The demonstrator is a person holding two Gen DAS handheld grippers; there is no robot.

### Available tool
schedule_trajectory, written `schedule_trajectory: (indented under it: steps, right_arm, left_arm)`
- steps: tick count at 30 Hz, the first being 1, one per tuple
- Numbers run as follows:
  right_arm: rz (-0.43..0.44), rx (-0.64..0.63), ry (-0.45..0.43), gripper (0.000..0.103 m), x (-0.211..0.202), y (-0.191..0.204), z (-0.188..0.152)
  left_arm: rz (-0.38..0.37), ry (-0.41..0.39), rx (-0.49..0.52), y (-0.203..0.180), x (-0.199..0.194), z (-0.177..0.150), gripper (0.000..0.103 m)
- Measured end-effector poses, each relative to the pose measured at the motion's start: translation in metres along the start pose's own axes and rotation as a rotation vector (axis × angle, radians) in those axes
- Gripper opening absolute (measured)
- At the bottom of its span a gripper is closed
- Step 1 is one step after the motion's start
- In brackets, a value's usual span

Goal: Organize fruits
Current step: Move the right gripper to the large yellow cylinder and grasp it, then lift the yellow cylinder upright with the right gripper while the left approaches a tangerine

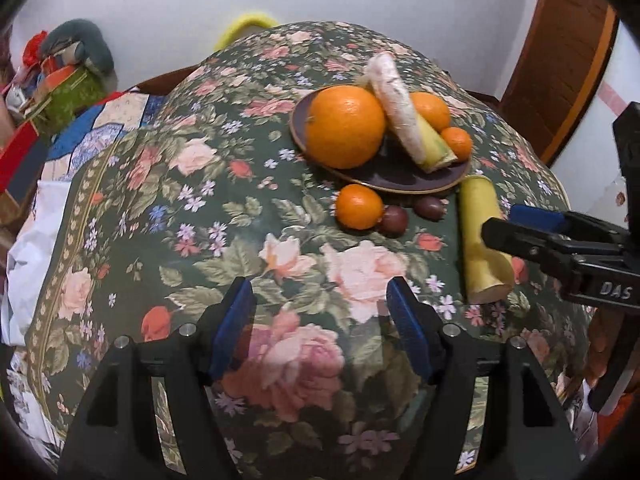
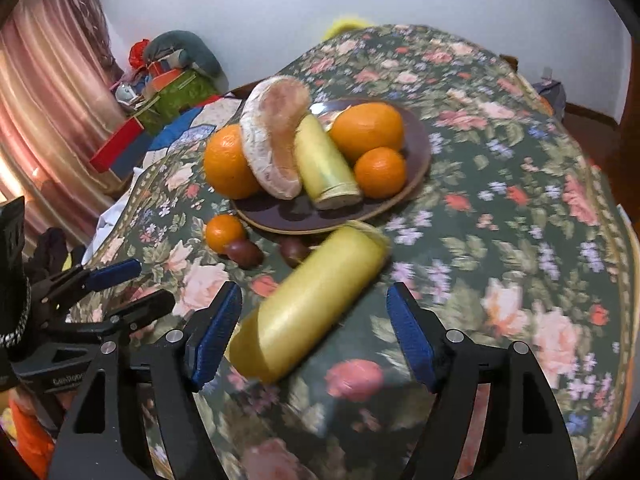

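A dark plate [image 1: 400,184] holds a big orange [image 1: 344,126], a pale peeled fruit [image 1: 394,100], a yellow-green piece [image 1: 434,148] and two smaller oranges. In front of the plate, a mandarin [image 1: 359,206] and two dark passion fruits [image 1: 392,220] lie on the cloth. A long yellow fruit piece [image 2: 312,300] lies between the fingers of my right gripper [image 2: 314,320], which is open. The left pad is close to the piece's near end and the right pad stands well apart. My left gripper [image 1: 320,320] is open over bare cloth, left of the right gripper [image 1: 502,226].
The table [image 1: 160,200] has a floral cloth, and its edge falls away at the left. Boxes and cloth bundles [image 1: 60,88] are stacked beyond that edge. A wooden door [image 1: 560,60] is at the far right, and a pink curtain [image 2: 40,120] hangs at the left.
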State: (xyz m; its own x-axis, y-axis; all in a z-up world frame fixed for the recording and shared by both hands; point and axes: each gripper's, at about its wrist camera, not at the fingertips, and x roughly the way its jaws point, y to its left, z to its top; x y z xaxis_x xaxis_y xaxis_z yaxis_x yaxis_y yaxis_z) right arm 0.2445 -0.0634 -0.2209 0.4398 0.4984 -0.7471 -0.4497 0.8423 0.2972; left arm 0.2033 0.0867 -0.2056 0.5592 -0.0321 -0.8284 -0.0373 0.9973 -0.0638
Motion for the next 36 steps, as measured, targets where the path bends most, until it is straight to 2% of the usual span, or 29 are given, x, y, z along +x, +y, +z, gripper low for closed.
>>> schedule_trajectory:
  steps: [7, 12, 17, 23, 27, 29, 36]
  right_arm:
    - [-0.075, -0.022, 0.036, 0.077, 0.024, 0.008, 0.003]
    - [-0.117, -0.109, 0.047, 0.072, 0.021, 0.013, 0.000]
    - [-0.090, -0.111, 0.019, 0.063, 0.005, 0.004, -0.005]
    - [-0.074, -0.120, -0.001, 0.062, -0.014, -0.010, -0.009]
    - [-0.039, -0.056, 0.012, 0.062, -0.016, -0.027, -0.008]
    - [-0.014, -0.028, 0.013, 0.062, -0.011, -0.029, -0.008]
    - [0.012, -0.020, 0.012, 0.062, 0.008, -0.015, -0.006]
  left_arm:
    - [-0.004, -0.014, -0.002, 0.005, 0.002, -0.001, 0.069]
    - [-0.007, -0.036, 0.004, 0.002, 0.003, 0.003, 0.069]
    - [-0.019, -0.039, 0.010, -0.004, 0.005, 0.007, 0.069]
    - [-0.021, -0.052, 0.016, -0.010, 0.003, 0.011, 0.069]
    - [-0.028, -0.061, -0.011, -0.008, 0.005, 0.016, 0.069]
    - [-0.040, -0.063, -0.033, -0.007, 0.007, 0.021, 0.067]
    - [-0.061, -0.035, -0.053, -0.010, 0.028, 0.038, 0.045]
